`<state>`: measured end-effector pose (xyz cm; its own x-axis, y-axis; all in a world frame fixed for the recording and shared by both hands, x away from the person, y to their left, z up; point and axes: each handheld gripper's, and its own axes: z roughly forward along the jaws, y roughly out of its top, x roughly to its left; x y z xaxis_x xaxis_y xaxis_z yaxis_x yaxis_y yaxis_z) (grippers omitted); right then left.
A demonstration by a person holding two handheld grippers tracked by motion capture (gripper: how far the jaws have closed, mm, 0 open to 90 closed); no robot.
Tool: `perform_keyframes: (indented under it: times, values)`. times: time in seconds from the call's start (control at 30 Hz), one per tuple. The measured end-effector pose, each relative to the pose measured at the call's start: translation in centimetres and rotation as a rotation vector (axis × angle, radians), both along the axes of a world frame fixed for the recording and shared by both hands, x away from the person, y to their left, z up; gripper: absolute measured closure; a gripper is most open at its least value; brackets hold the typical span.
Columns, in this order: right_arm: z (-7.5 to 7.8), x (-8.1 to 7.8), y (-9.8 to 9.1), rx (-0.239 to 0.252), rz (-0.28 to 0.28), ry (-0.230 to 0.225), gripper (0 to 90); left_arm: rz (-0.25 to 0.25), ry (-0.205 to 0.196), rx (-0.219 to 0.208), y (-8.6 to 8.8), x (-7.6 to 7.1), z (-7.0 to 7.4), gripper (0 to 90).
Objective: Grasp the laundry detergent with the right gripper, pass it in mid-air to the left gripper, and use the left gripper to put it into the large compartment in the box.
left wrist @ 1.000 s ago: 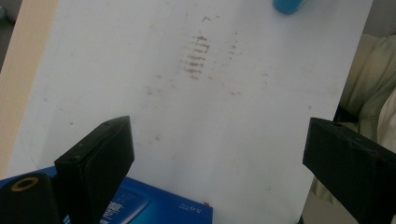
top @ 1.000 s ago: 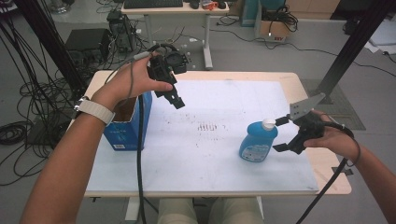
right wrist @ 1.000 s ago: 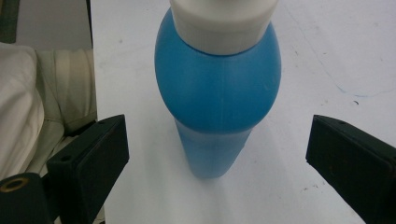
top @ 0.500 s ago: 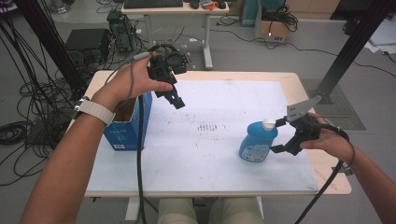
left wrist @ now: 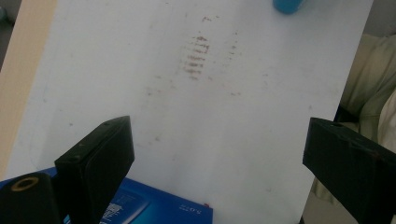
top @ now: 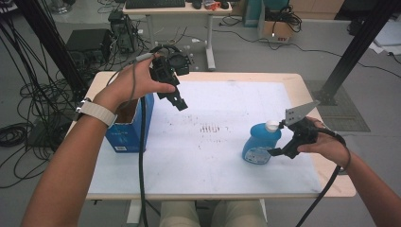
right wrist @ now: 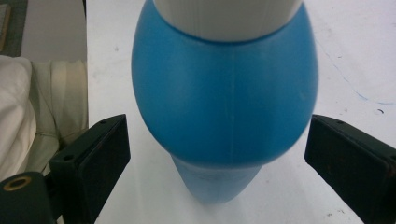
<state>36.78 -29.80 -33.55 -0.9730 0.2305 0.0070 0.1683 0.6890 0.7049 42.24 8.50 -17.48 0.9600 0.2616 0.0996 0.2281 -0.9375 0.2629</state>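
A blue bottle [top: 259, 144] with a white cap [top: 271, 125] stands upright on the white mat, right of centre. My right gripper [top: 280, 138] is at its right side, open. In the right gripper view the bottle [right wrist: 224, 93] sits between the two jaws with a gap on each side, so the right gripper [right wrist: 217, 135] holds nothing. My left gripper [top: 178, 101] hangs open above the mat's back left, beside an open blue box [top: 126, 128]. The left gripper view shows the left gripper [left wrist: 217, 140] empty over the mat, with the box's edge [left wrist: 159, 207] below it.
The white mat [top: 222, 165] covers most of the wooden table [top: 302, 87] and has dark smudges [top: 211, 127] at its middle. Cables [top: 28, 109] lie on the floor at the left. A black post [top: 352, 52] stands at the back right, and another desk [top: 179, 9] behind.
My right gripper has moved left toward the bottle, and its open jaws now stand on either side of it. The left gripper has stayed in place.
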Motion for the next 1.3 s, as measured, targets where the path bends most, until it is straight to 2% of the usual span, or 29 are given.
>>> perform_keyframes:
  times: [0.13, 0.17, 0.2, 0.37, 0.4, 0.67, 0.73, 0.87, 1.17, 1.2, 1.3]
  values:
    - [-0.3, 0.0, 0.1, 0.010, 0.007, -0.020, 8.1, 0.005, 0.005, -0.002, 0.1, 0.0, -0.2, 9.2]
    - [-0.3, 0.0, 0.1, 0.011, 0.003, -0.019, 8.1, 0.004, 0.005, -0.002, 0.1, 0.0, -0.2, 9.2]
    - [-0.3, -0.3, 0.2, 0.017, -0.027, 0.007, 8.1, 0.002, 0.005, -0.002, 0.1, 0.0, -0.3, 9.2]
    - [-0.6, -0.1, 0.4, 0.020, -0.015, -0.009, 8.4, 0.004, 0.006, -0.004, 0.1, 0.0, -0.4, 9.2]
    - [-0.8, -0.3, 0.6, 0.039, -0.043, 0.008, 8.8, 0.003, 0.006, -0.003, 0.1, 0.0, -0.4, 9.2]
    - [-1.2, -0.1, 0.8, 0.045, -0.027, -0.016, 9.3, 0.001, 0.008, -0.003, 0.1, 0.1, -0.4, 9.2]
    - [-1.2, -0.3, 0.9, 0.063, -0.050, 0.002, 9.5, 0.001, 0.007, -0.004, 0.1, 0.1, -0.4, 9.2]
    - [-1.5, -0.3, 1.0, 0.071, -0.051, 0.003, 9.6, 0.002, 0.007, -0.004, 0.1, 0.1, -0.4, 9.2]
    - [-1.8, -0.4, 1.0, 0.093, -0.036, 0.007, 13.1, 0.000, 0.004, -0.004, 0.0, 0.1, -0.5, 9.3]
    - [-1.9, -0.3, 0.9, 0.084, -0.023, -0.008, 13.3, 0.001, 0.004, -0.004, 0.0, 0.1, -0.5, 9.3]
    - [-1.9, -0.3, 0.9, 0.088, -0.029, -0.005, 13.8, 0.001, 0.004, -0.005, 0.0, 0.1, -0.5, 9.3]
